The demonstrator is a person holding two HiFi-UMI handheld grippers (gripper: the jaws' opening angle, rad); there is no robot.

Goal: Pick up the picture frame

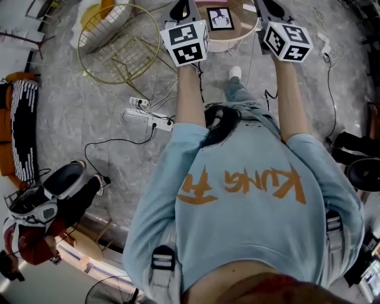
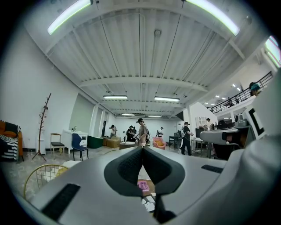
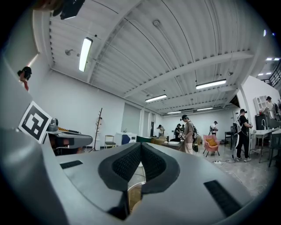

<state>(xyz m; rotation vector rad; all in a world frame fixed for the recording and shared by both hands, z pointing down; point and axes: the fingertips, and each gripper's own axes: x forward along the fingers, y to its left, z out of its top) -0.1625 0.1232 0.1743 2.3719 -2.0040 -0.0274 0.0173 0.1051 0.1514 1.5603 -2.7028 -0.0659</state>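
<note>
Both of your grippers are closed with nothing in them. In the left gripper view, your left gripper (image 2: 142, 151) has its pads pressed together at the tips, with nothing between them. The right gripper view shows the same for your right gripper (image 3: 140, 147).

The picture frame (image 1: 220, 18) lies flat on the round wooden tabletop (image 1: 237, 34) ahead of you. In the head view it sits between your two outstretched arms, nearer the left gripper than the right. Neither gripper touches it.

Both grippers point level, out across the room, so the frame is below your jaws rather than in front of them. In the left gripper view a corner of it shows low down, under the closed pads, just beyond a small pink thing (image 2: 143, 185) on the tabletop. In the right gripper view only the tabletop's curved rim shows under the jaws.
</note>
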